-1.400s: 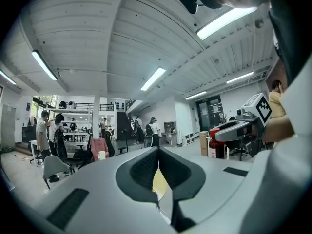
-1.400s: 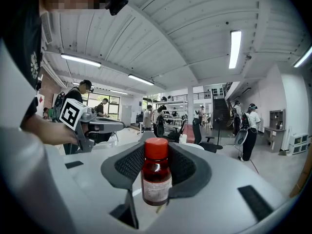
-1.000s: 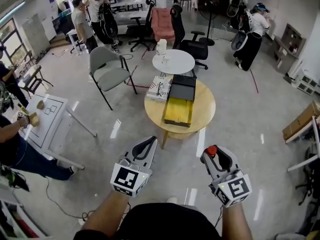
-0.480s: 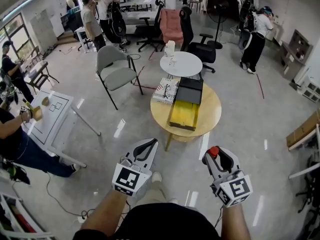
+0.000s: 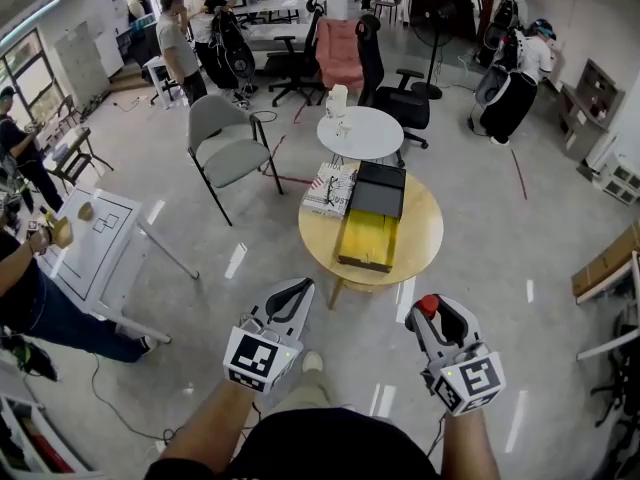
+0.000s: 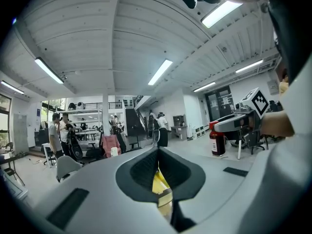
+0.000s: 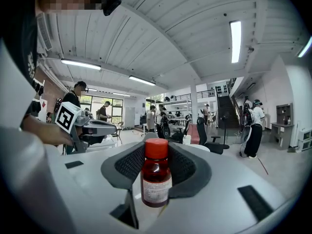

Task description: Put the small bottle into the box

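Glossy grey floor [image 5: 500, 218], round wooden table [image 5: 420, 236]

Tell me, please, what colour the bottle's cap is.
Small bottle: red cap, clearest in the right gripper view.

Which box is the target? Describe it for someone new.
Find the round wooden table mid-floor. Of three flat things on it, the box is the nearest, the only bright yellow one, unlike the black case and patterned white item behind it.

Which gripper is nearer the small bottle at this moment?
Right. The right gripper is shut on the small bottle, red cap showing between its jaws. The left gripper is apart, off to the bottle's left, shut on nothing.
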The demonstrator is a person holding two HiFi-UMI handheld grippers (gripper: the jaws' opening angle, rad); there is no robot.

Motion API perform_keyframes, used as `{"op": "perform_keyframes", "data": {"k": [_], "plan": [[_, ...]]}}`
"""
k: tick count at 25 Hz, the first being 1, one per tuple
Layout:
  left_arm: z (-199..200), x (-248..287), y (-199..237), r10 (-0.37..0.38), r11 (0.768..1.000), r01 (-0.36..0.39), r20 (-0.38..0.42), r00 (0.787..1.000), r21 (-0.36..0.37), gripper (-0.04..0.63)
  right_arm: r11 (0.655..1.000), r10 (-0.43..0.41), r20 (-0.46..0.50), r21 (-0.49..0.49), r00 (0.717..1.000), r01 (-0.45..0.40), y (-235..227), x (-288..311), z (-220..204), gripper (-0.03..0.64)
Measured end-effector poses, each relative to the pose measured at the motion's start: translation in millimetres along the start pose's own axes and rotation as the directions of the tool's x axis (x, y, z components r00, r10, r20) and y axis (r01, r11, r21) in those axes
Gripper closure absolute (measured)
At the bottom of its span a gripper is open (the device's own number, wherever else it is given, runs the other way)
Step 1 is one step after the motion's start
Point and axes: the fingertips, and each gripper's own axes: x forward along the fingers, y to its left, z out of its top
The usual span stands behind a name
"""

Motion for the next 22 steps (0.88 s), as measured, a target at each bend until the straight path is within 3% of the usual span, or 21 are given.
{"op": "perform_keyframes", "data": {"k": [5, 9, 18, 22], "plan": [[-4, 17, 24, 0.019, 1.000, -0.019, -0.017, 1.000, -0.016, 0.578, 1.000, 0.004, -0.011, 0.018, 1.000, -0.004, -7, 22, -2, 0.462], [-9, 34, 32, -0.009, 0.999, 0.009, -0.014, 1.000, -0.044, 0.577, 1.000, -0.003, -0.034, 0.019, 0.999, 0.003, -18, 41, -10, 0.462], [-29, 76, 55, -0.025, 0.999, 0.024, -0.057, 0.998, -0.025, 0.578, 0.999, -0.006, -0.080, 0.036, 0.997, 0.009, -41, 83, -22, 0.463], [-29, 95, 71, 0.001, 0.999, -0.002, -0.045, 0.999, -0.034, 0.578, 0.999, -0.017, -0.089, 0.041, 0.996, 0.020, -58, 99, -24, 0.463]]}}
